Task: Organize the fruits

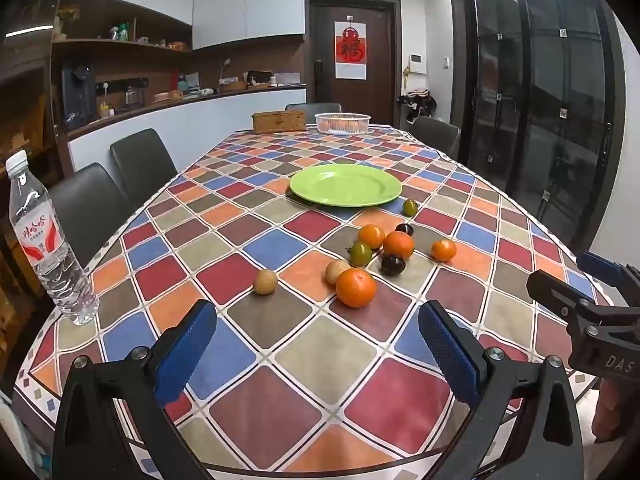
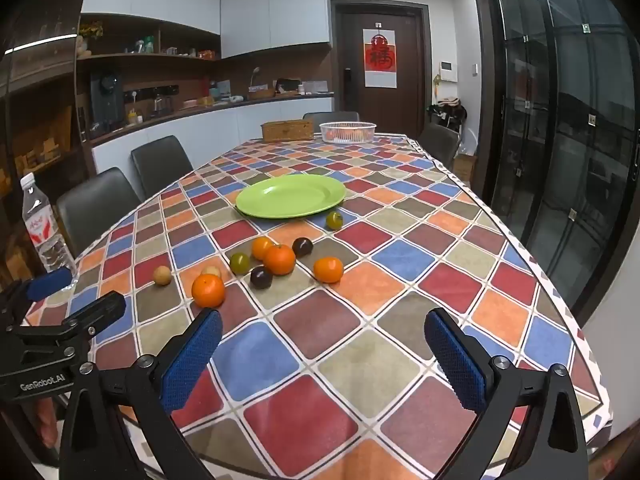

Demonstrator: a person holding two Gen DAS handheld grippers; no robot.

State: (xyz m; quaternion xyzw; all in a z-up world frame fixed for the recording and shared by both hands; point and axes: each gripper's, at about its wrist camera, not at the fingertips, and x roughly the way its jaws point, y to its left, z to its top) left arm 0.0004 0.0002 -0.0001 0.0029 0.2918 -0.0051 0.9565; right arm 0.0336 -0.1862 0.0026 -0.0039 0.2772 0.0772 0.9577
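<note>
An empty green plate [image 1: 345, 185] [image 2: 291, 195] sits mid-table on the checked tablecloth. In front of it lie several loose fruits: oranges, with the nearest one [image 1: 355, 288] [image 2: 208, 290] closest to me, two dark plums [image 1: 393, 264] [image 2: 261, 277], green tomatoes [image 1: 360, 254] [image 2: 239, 262] and two tan round fruits [image 1: 265, 281] [image 2: 162, 275]. My left gripper [image 1: 318, 334] is open and empty, low over the near table edge. My right gripper [image 2: 324, 344] is open and empty beside it, to the right of the fruits.
A water bottle [image 1: 46, 240] [image 2: 44, 232] stands at the left table edge. A wicker box [image 1: 279, 121] and a white basket [image 1: 342, 123] sit at the far end. Dark chairs [image 1: 142, 164] line the left side. The right gripper's body [image 1: 592, 312] shows at the right of the left wrist view.
</note>
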